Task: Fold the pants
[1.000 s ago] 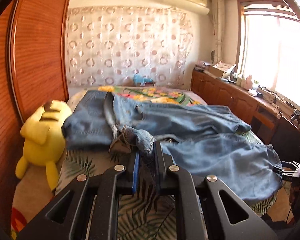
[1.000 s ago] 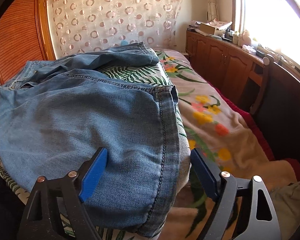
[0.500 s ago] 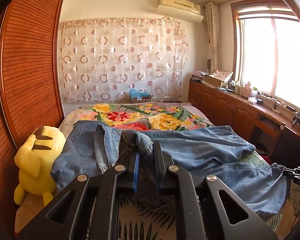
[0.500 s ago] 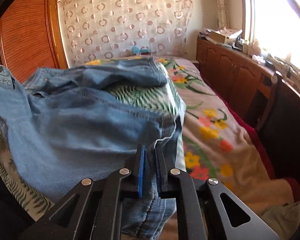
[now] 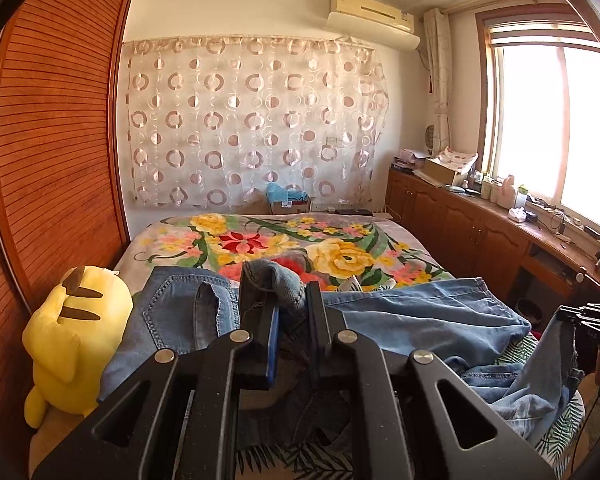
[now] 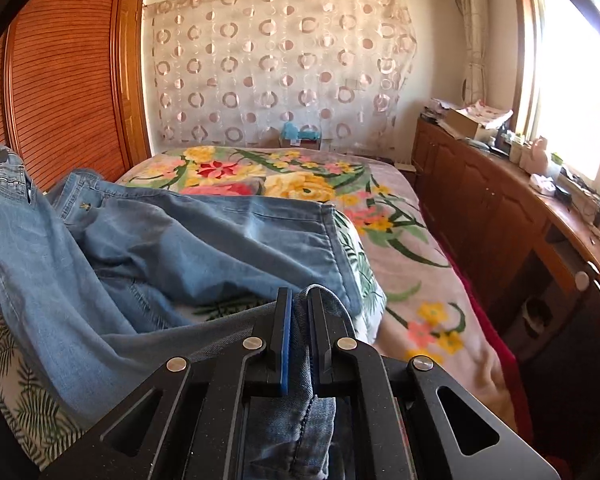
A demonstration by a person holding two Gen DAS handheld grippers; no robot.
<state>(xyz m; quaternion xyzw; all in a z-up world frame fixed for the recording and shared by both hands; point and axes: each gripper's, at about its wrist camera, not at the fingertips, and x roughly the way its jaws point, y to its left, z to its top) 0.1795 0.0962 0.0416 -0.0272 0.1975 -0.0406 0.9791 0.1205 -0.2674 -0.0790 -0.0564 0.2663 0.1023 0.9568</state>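
Note:
Blue denim pants lie across the near part of the bed, with the waist and a back pocket to the left. My left gripper is shut on a bunched fold of the waistband and holds it lifted. My right gripper is shut on the hem of one leg of the pants and holds it raised, so the leg hangs slack. The other leg lies flat on the bed beyond it. The right gripper also shows at the far right of the left wrist view.
The bed has a floral blanket and a leaf-print sheet. A yellow plush toy sits at its left edge beside a wooden slatted wardrobe. Wooden cabinets with clutter run along the right under the window.
The right gripper closed on the leg hem and lifted it. The left gripper rose with the waistband, pulling the pants up off the bed.

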